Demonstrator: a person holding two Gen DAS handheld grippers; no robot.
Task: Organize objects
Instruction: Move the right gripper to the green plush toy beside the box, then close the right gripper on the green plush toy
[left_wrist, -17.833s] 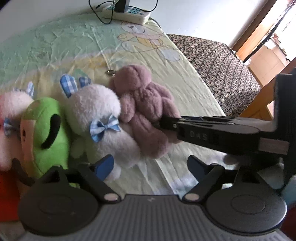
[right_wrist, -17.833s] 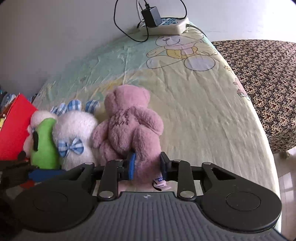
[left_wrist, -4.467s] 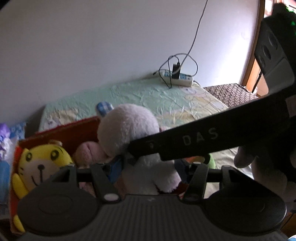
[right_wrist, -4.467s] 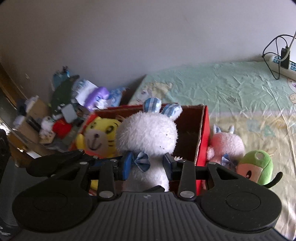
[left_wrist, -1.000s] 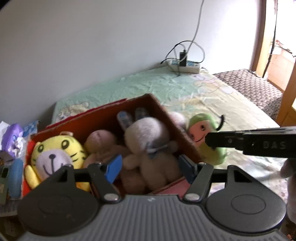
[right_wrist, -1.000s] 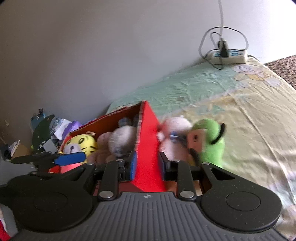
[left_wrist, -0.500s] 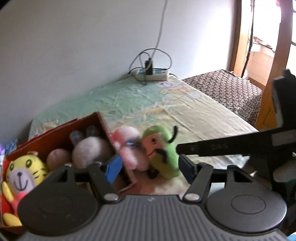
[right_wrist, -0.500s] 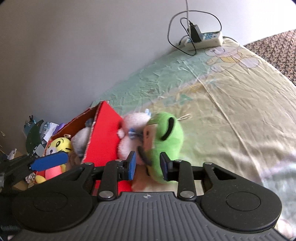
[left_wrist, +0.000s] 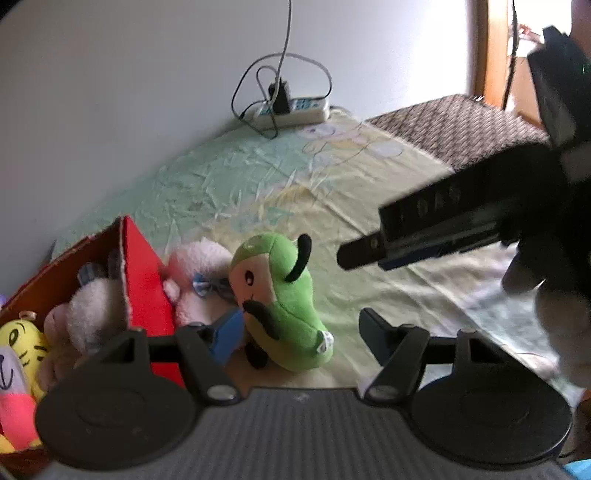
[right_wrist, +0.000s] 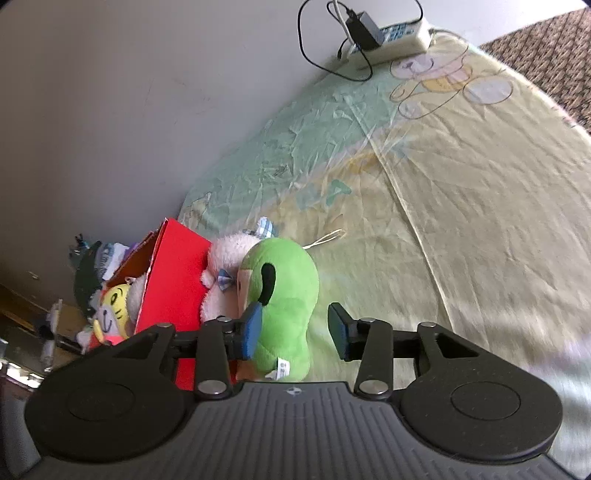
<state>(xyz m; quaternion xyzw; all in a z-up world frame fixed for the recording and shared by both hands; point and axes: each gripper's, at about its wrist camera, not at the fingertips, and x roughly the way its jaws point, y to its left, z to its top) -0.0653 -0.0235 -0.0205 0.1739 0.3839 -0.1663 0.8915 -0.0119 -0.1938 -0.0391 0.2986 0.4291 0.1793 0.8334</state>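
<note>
A green plush toy stands on the bed beside a pink plush, which leans on the red box. The box holds a yellow tiger plush and a white bunny plush. My left gripper is open, its left finger beside the green plush. My right gripper is open around the green plush, jaws apart from it. The pink plush and red box lie left of it. The right gripper also shows in the left wrist view.
A power strip with a charger and cables lies at the bed's far end by the wall. A brown patterned cover lies at the right. Clutter sits on the floor beyond the box.
Both grippers have swung right from the box toward the green plush and come closer to it. My right gripper's jaws have opened wider and now flank the green plush.
</note>
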